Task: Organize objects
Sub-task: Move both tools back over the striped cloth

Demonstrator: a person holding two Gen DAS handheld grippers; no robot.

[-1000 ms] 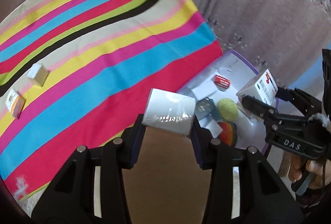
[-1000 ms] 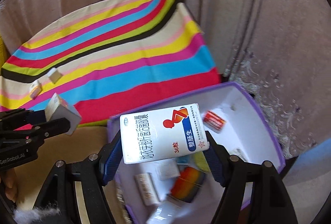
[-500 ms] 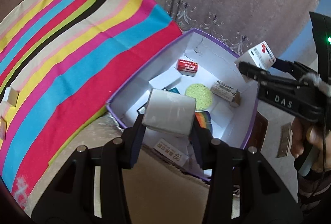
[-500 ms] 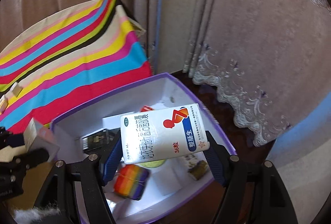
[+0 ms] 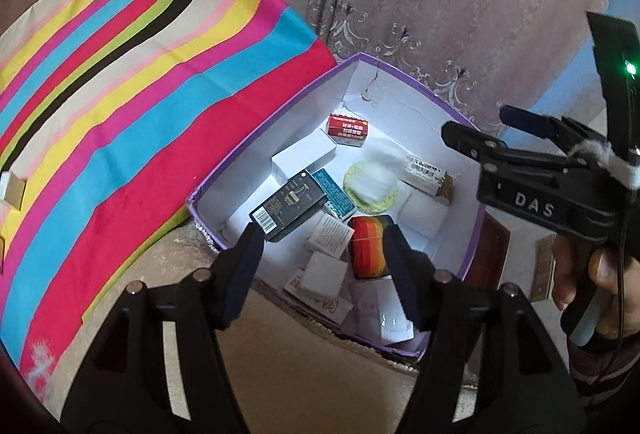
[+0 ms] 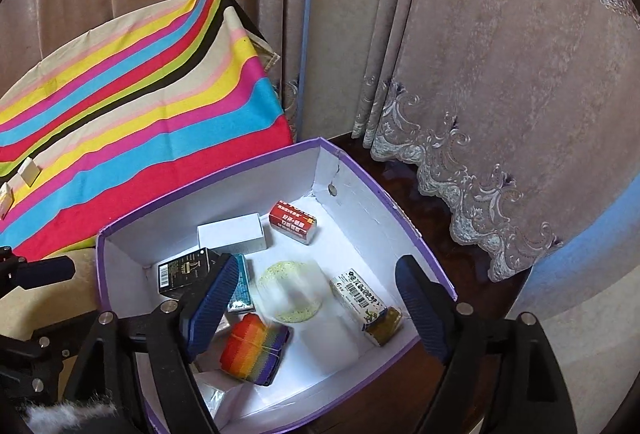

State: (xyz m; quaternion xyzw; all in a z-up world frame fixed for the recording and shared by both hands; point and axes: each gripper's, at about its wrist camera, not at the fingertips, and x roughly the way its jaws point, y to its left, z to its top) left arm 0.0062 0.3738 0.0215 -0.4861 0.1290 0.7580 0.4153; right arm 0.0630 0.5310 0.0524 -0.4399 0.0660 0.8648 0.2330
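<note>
Tilting down over the purple box (image 6: 404, 218), both grippers' jaws just spread, nothing between them.

The right hand-held gripper (image 6: 316, 298) hangs over a purple box (image 6: 360, 169), and its jaws have just been opening with nothing between them. Inside lie a red box (image 6: 293, 222), a white box (image 6: 232, 236), a rainbow block (image 6: 254, 350) and a blurry white shape (image 6: 290, 290). A striped cloth (image 6: 132, 93) lies far left.

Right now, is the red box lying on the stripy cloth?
No, the red box lies inside the purple bin, beside a white box, off the cloth.
</note>
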